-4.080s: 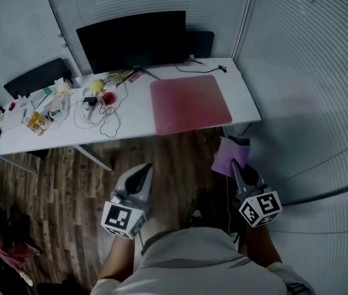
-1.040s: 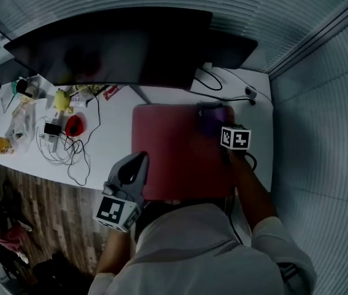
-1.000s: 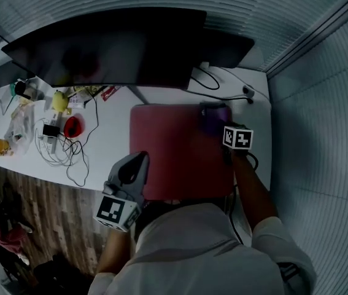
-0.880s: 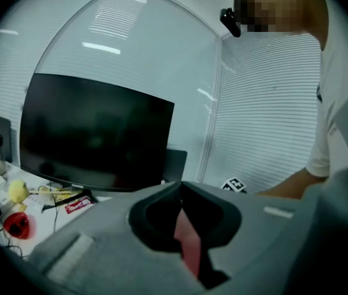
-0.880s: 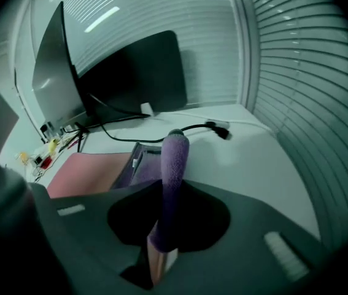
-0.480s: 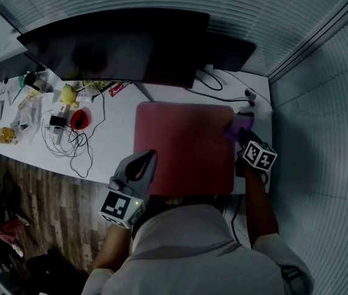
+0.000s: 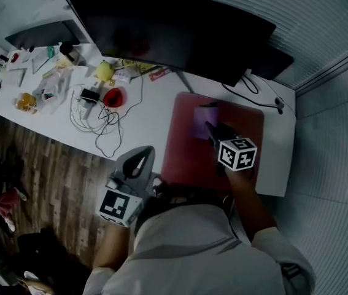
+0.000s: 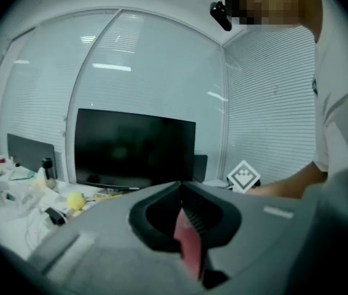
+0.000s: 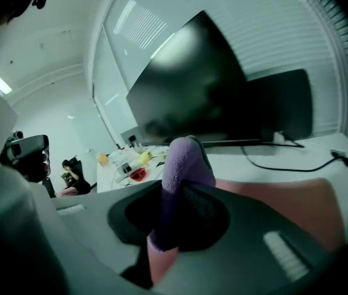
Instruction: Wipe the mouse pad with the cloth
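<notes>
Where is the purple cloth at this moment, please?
In the head view, the purple cloth is clamped in the right gripper and rests on the red mouse pad, towards its far left part, near the monitor.

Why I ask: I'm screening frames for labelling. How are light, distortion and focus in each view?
Head view: dim, bluish, fisheye bows the desk; cloth on mouse pad readable. Left gripper view: dark vignette, curved blinds, light reflections on the glass, left gripper soft close up. Right gripper view: tilted, dark corners; cloth in the right gripper fairly sharp.
</notes>
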Motion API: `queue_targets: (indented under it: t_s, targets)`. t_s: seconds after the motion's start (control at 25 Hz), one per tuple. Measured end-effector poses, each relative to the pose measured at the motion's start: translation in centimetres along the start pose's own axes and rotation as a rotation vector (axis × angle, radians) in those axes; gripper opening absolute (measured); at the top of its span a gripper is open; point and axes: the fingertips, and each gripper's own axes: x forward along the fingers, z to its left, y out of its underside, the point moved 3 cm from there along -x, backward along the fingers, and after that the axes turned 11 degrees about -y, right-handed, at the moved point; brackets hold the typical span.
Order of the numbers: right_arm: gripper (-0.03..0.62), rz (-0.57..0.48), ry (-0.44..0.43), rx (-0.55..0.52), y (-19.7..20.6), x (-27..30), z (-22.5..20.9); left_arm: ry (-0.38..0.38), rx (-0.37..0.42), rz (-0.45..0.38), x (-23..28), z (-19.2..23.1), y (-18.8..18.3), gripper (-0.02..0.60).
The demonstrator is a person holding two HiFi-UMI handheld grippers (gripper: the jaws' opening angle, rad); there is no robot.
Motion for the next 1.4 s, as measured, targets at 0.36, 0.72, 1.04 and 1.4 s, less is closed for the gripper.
queue_targets:
  t_s: [0.36,0.72,1.04,1.4]
  targets:
    - [0.054,0.248,-0.016,-0.036,6.9,15.1,4.7,-0.097,-0.037,0.017,-7.6,7.5,2.1,0.002]
    - [0.054,0.259,0.249,0.044,10.6,7.9,-2.9,0.037,-0.021,0.018,-4.3,5.0,2.0,0.002]
    - [0.054,0.203,0.45,0.141,11.9,-4.7,-11.0,0.218,0.028,0.012,2.1,-3.5,0.0,0.003]
    - [0.054,0.149,0.677,0.235,13.8,-20.0,-18.9,0.315,0.029,0.022,6.9,-12.0,-0.4,0.003]
